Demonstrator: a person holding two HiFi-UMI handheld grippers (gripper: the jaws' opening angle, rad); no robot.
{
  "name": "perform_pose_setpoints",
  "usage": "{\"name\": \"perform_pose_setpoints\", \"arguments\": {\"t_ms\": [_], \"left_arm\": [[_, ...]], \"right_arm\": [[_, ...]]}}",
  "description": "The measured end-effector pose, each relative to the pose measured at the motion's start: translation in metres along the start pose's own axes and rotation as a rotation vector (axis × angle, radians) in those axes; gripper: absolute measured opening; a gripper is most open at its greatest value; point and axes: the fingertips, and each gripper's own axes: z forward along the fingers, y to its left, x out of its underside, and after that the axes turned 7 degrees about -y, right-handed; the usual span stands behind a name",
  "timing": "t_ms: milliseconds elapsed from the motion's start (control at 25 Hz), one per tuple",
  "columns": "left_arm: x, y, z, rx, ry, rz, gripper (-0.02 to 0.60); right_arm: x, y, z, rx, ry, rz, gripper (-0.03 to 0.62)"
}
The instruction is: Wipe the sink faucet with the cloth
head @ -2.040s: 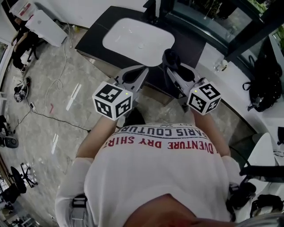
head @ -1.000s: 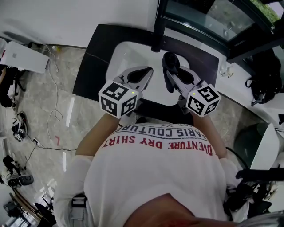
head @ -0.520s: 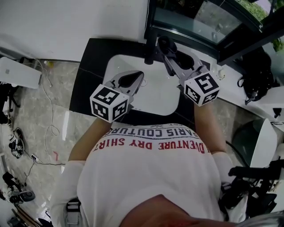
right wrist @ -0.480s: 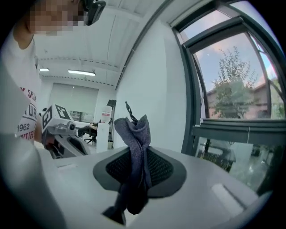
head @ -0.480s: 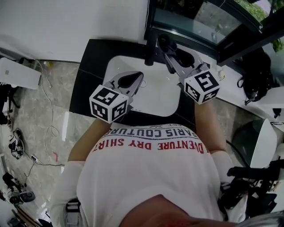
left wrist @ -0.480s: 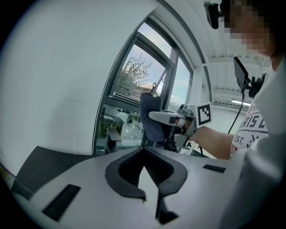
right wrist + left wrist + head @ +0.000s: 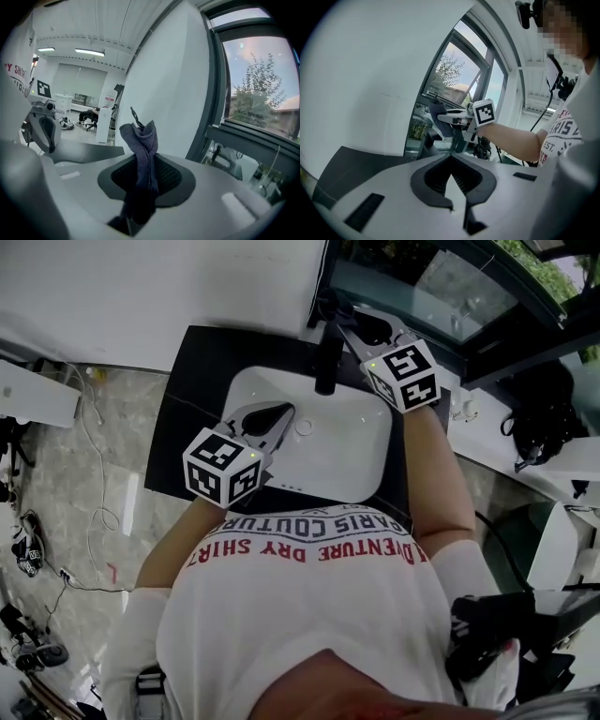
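On the black desk (image 7: 202, 362), below the window: white sink (image 7: 347, 442).
Faucet (image 7: 327, 357): dark, upright at the sink's back rim.
Right gripper (image 7: 143, 161): clenched on the cloth, near the faucet top.
Left gripper (image 7: 451, 159): closed on nothing, over the sink's near-left rim.
Cloth (image 7: 139, 136): dark, a narrow bunched tuft past the jaws.
Risk: with so little tuft, bare jaw ends may scrape the faucet; a snag may drag the cloth free.

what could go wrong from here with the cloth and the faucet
1. Only a narrow bunch of cloth pokes past the right gripper, so its hard jaws may scrape the black faucet.
2. The left gripper hangs shut and empty over the basin near the faucet; the two grippers could knock together.
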Motion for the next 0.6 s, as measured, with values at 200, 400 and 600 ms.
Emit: {"name": "perform_pose_setpoints", "arguments": {"t_ms": [200,400,600], "left_arm": [[0.007,0.015,-0.003,-0.007,0.011,-0.014,0.002],[0.008,0.027,-0.005,-0.012,0.010,-0.033,0.002],[0.010,0.029,-0.003,-0.010,0.005,-0.041,0.002]], "right_arm": [[0.032,-0.009,0.036,-0.002,0.090,0.017,0.077],[0.041,-0.009,0.046,-0.010,0.085,0.102,0.077],[0.044,-0.009,0.043,-0.003,0.057,0.176,0.077]]}}
